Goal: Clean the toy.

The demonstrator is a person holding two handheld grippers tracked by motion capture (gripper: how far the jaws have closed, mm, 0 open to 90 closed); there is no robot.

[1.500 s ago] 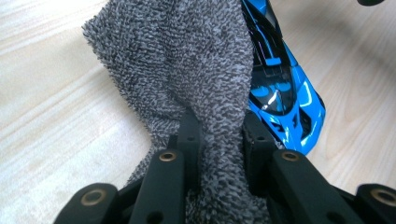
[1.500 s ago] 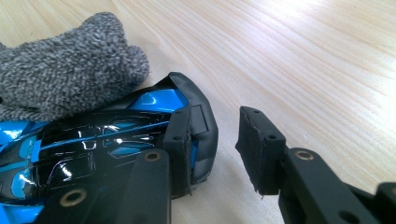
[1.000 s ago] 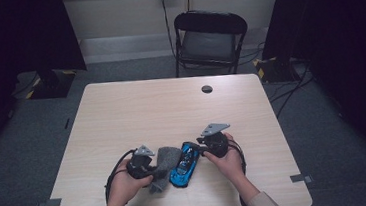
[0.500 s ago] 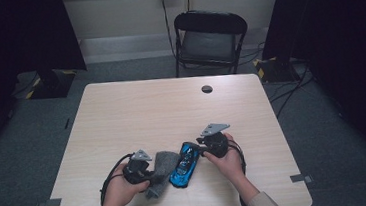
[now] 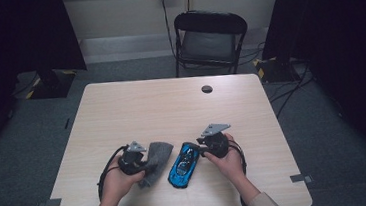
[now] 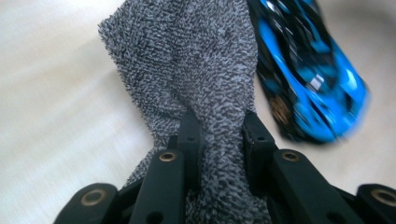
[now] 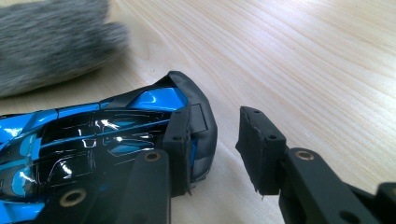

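A blue and black toy car [image 5: 184, 164] lies on the light wooden table [image 5: 136, 112] near its front edge. To its left is a grey terry cloth [image 5: 155, 155]. My left gripper [image 5: 142, 160] is shut on that cloth [image 6: 196, 70], which bunches between its jaws [image 6: 219, 126], with the car [image 6: 308, 88] just to the right. My right gripper [image 5: 198, 151] is at the car's far end. In the right gripper view its jaws [image 7: 215, 135] stand apart. The left one rests against the car [image 7: 93, 135], and bare table shows between the car and the right one.
A small round black cap [image 5: 207, 89] sits in the tabletop toward the far side. A black folding chair [image 5: 210, 35] stands beyond the table's far edge. Both of the person's forearms come in over the front edge.
The left gripper has shifted slightly left and a little up, drawing the cloth with it. The right gripper and the car have stayed where they were.
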